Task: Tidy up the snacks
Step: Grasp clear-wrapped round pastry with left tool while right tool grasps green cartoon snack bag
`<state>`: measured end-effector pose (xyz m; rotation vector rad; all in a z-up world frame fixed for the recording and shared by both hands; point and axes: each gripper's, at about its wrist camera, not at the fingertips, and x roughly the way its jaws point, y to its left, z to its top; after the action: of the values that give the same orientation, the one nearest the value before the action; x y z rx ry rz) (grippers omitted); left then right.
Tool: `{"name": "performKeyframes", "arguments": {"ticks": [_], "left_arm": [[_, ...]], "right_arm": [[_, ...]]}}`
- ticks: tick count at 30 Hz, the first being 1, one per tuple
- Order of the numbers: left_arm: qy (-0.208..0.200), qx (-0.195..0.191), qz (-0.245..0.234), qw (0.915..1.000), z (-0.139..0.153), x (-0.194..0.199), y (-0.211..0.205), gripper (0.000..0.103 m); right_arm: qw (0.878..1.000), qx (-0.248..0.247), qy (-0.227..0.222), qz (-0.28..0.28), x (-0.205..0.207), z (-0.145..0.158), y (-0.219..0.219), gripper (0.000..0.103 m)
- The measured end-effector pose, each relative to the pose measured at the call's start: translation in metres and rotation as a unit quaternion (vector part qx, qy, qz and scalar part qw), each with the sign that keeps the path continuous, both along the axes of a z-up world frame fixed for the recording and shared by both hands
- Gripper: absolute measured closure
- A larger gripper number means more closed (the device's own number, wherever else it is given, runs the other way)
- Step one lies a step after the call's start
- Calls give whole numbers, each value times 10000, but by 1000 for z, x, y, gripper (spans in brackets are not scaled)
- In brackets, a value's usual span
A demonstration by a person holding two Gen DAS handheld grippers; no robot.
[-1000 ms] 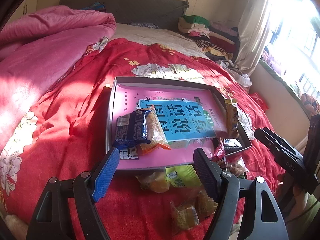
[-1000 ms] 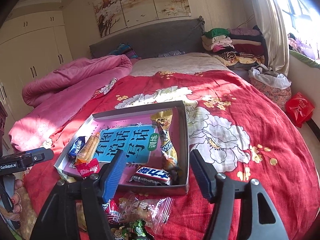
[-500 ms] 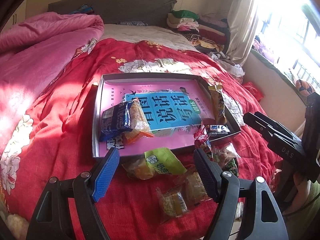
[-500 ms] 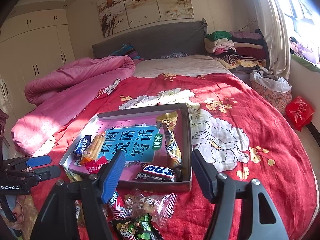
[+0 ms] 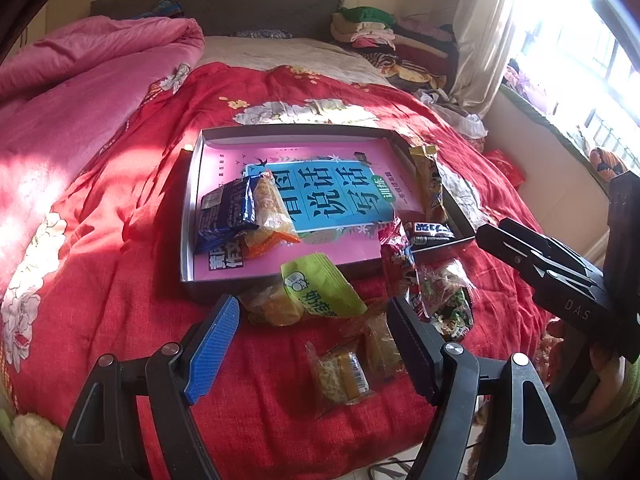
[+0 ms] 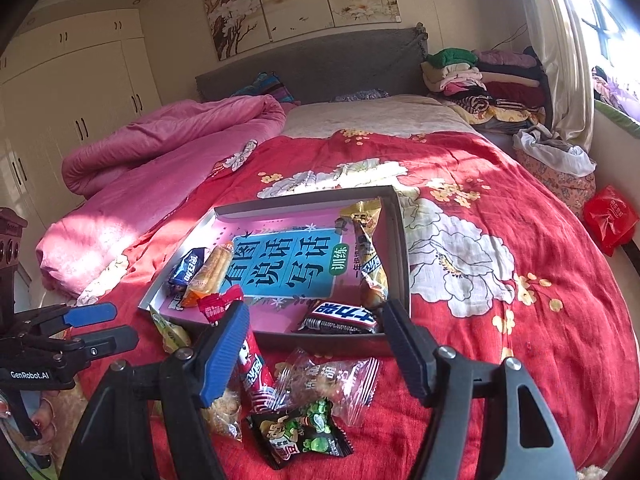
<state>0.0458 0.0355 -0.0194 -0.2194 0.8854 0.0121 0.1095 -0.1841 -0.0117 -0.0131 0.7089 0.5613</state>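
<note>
On the red quilt, before the tray (image 5: 188,216) | left gripper (image 5: 316,336) open, empty | green snack packet (image 5: 320,288) just ahead, long axis probably diagonal | right gripper (image 6: 316,344) open, empty, farther.

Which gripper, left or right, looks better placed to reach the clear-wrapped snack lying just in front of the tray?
Probably the right gripper: its jaws stand open and empty directly above the clear-wrapped snack, nothing between. The left gripper hovers over other packets further along the tray.
</note>
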Motion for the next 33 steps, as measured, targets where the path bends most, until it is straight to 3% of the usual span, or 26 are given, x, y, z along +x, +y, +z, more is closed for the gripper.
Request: {"name": "performKeyframes", "arguments": {"ticks": [17, 33], "left_arm": [[641, -28, -175, 9978, -29, -9, -14, 25], [1120, -242, -133, 9933, -62, 0, -14, 25]], "right_arm": [[9993, -26, 327, 174, -15, -7, 3, 34], [9924, -713, 931, 384, -25, -39, 17, 34]]}}
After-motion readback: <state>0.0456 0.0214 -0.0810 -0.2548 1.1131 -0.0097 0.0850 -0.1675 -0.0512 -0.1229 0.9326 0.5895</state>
